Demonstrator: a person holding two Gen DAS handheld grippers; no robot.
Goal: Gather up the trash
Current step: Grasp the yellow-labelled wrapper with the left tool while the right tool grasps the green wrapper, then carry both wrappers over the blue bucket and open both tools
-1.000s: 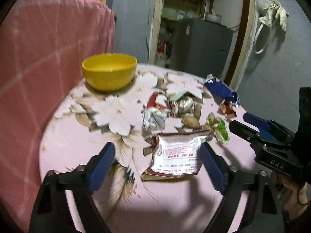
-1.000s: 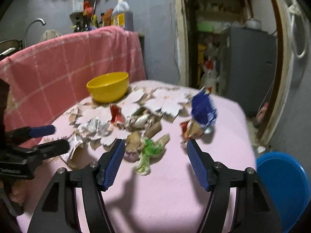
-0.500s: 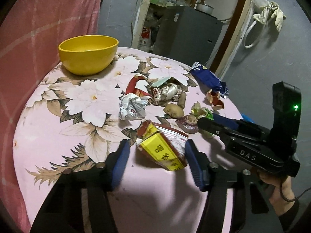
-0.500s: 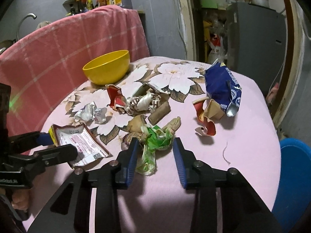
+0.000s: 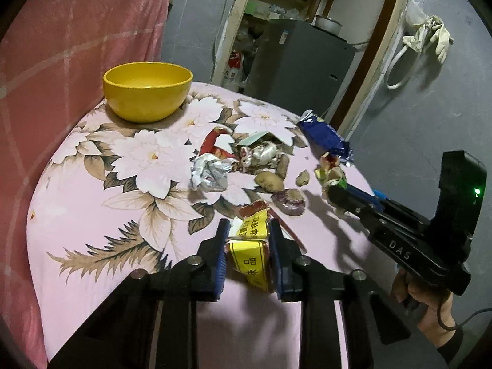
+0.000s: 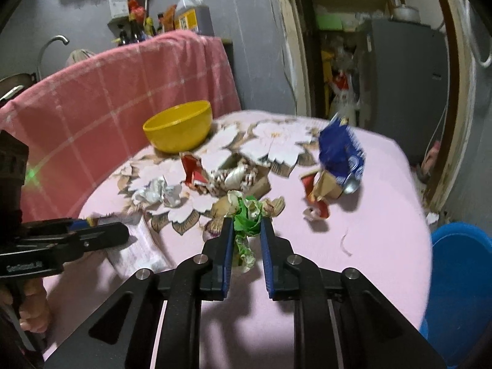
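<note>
While both sets of jaws are closing, the left gripper (image 5: 248, 240) pinches a yellow-and-red snack packet (image 5: 250, 256) at lower centre; the right gripper (image 6: 245, 230) squeezes a green wrapper (image 6: 246, 218) mid-frame. Upper left, the yellow bowl (image 5: 147, 95) sits on the floral tablecloth (image 5: 92, 215); its contents cannot be made out. A blue bin (image 6: 458, 276) stands lower right.

Bare counter (image 5: 92, 215) near-left & front edge, free to pass; trash heap (image 5: 246, 166) mid, yellow bowl (image 5: 147, 95) & pink cloth (image 5: 61, 46) block behind.
</note>
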